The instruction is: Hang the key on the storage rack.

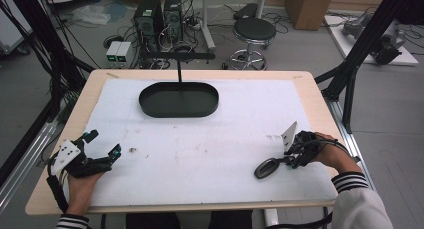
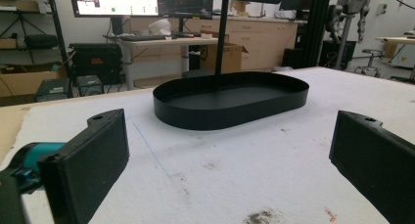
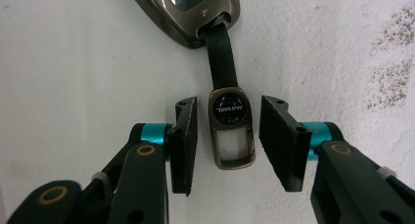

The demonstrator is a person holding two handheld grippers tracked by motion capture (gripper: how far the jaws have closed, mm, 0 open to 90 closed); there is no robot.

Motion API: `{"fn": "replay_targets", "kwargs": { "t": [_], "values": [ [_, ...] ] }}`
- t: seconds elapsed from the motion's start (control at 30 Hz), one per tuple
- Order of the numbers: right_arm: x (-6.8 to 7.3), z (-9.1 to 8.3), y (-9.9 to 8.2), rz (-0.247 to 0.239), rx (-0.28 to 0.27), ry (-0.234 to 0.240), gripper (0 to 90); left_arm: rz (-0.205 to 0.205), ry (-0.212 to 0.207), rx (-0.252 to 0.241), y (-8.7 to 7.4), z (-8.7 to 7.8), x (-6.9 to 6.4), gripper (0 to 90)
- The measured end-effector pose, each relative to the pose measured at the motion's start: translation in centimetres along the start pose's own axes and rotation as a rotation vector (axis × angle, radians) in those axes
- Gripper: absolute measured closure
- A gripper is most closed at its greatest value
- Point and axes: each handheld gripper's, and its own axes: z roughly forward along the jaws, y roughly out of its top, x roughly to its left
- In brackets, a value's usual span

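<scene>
A dark glossy key fob lies on the white mat near the front right. A black strap runs from the key fob to a bronze metal clip with a round logo. My right gripper points down over the clip, one pad on each side, with a narrow gap of mat showing between each pad and the metal. In the high view the right gripper sits just right of the fob. My left gripper rests at the front left, jaws wide open with nothing between them.
A black oval tray with a thin upright post and crossbar stands at the back middle of the table; its wall is ahead of the left gripper. Small dirt marks dot the mat. Stool, computers and cables stand on the floor beyond the table.
</scene>
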Motion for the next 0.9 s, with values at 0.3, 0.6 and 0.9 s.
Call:
{"fn": "replay_targets", "kwargs": {
  "t": [0.3,0.6,0.9],
  "values": [
    [0.0,0.1,0.4,0.005,0.025,0.01,58.8,-0.002,0.0,-0.001,0.0,0.0,0.0,1.7],
    [-0.2,0.2,0.9,-0.023,0.067,0.014,60.3,-0.001,-0.001,0.001,0.0,0.0,0.0,1.7],
    [-0.1,0.3,1.2,-0.024,0.092,0.028,69.3,-0.003,0.0,-0.001,0.0,0.0,0.0,1.7]
  ]
}}
